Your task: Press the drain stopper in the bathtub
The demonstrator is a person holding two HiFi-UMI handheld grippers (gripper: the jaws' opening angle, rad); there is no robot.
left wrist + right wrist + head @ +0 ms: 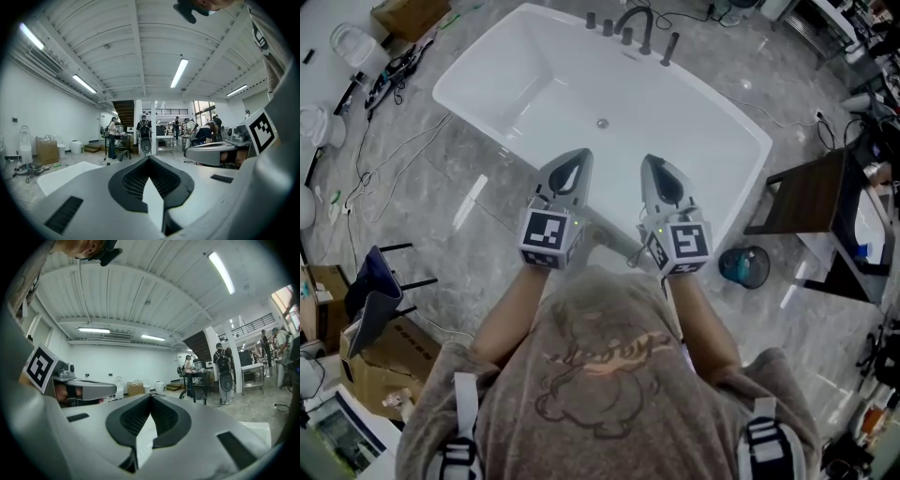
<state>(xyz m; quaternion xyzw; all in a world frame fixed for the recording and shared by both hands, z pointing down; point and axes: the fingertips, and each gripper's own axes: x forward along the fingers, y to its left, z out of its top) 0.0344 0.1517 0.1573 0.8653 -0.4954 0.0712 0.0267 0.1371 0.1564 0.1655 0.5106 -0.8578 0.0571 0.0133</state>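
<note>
The white bathtub [525, 66] lies ahead of me on the grey floor, with a small round metal drain stopper [602, 123] in the middle of its bottom. A dark faucet [635, 22] stands on its far rim. My left gripper [579, 154] and right gripper [649, 160] hover side by side over the tub's near rim, both shut and holding nothing. Both are short of the stopper and well above it. The left gripper view shows the left gripper [149, 158] pointing level across the room; the right gripper view shows the same of the right gripper [151, 397]. The stopper is hidden in both gripper views.
A dark wooden stand [811, 192] and a teal bin [743, 265] sit right of the tub. Toilets [352, 42], a cardboard box [408, 14] and cables [394, 70] lie at the upper left, a blue chair [380, 291] at left. People [144, 133] stand far behind.
</note>
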